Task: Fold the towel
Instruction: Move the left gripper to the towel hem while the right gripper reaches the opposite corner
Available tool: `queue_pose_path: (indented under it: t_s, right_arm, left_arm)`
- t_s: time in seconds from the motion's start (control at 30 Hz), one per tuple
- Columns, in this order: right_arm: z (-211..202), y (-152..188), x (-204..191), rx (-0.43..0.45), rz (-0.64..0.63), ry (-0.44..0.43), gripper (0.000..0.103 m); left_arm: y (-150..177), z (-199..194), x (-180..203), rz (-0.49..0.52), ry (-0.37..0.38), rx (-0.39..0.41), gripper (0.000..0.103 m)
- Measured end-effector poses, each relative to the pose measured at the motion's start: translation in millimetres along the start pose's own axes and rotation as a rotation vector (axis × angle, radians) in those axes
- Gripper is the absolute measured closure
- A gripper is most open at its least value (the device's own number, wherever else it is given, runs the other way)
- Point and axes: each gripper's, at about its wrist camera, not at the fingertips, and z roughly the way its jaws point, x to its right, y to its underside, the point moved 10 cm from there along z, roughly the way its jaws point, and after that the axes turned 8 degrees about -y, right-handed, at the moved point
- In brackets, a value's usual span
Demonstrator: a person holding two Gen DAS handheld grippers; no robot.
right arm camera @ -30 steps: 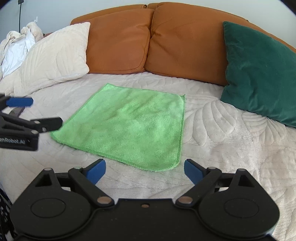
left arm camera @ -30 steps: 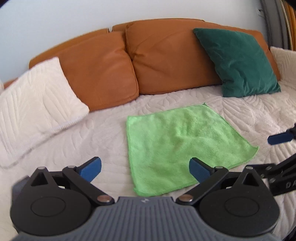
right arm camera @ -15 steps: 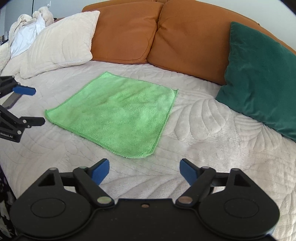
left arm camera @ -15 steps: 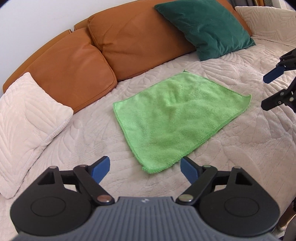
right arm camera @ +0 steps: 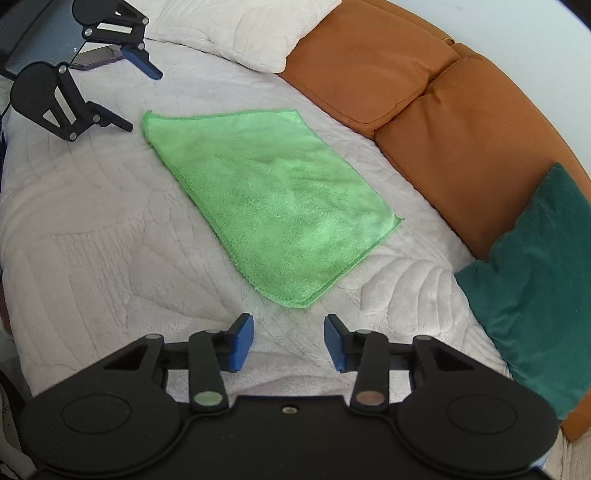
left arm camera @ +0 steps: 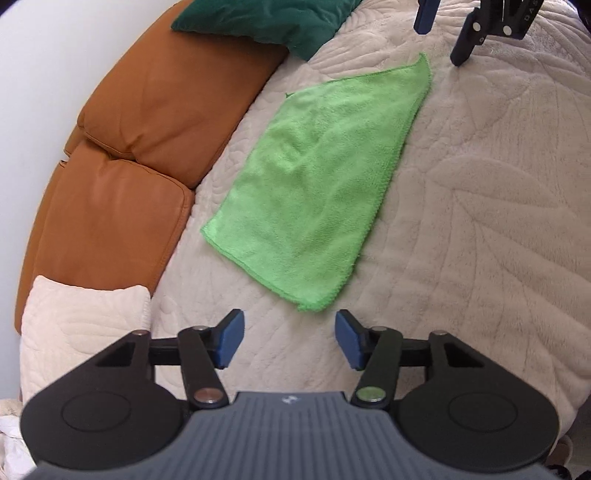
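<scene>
Folding has not begun: the green towel [left arm camera: 314,192] lies flat on the cream bed cover [left arm camera: 480,221], and the left gripper [left arm camera: 288,341] and right gripper [right arm camera: 289,343] both gape, empty, each near a corner.

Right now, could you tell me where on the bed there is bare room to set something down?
The quilted cover is bare on the side of the green towel away from the cushions, between the left gripper and right gripper. A narrower strip runs between towel and orange cushions. It is crowded by the green pillow and white pillow.
</scene>
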Motion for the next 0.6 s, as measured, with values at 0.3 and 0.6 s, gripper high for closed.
queue_pose_path:
  t_s: [0.3,0.6]
  right_arm:
    - [10,-9,-2,0.012,-0.075,-0.012,0.067]
    - [19,-12,-4,0.0,-0.074,-0.054,0.088]
  left_arm:
    - [-6,3,8,0.057,0.034,0.063,0.049]
    - [-11,10,17,0.004,0.169,0.028,0.096]
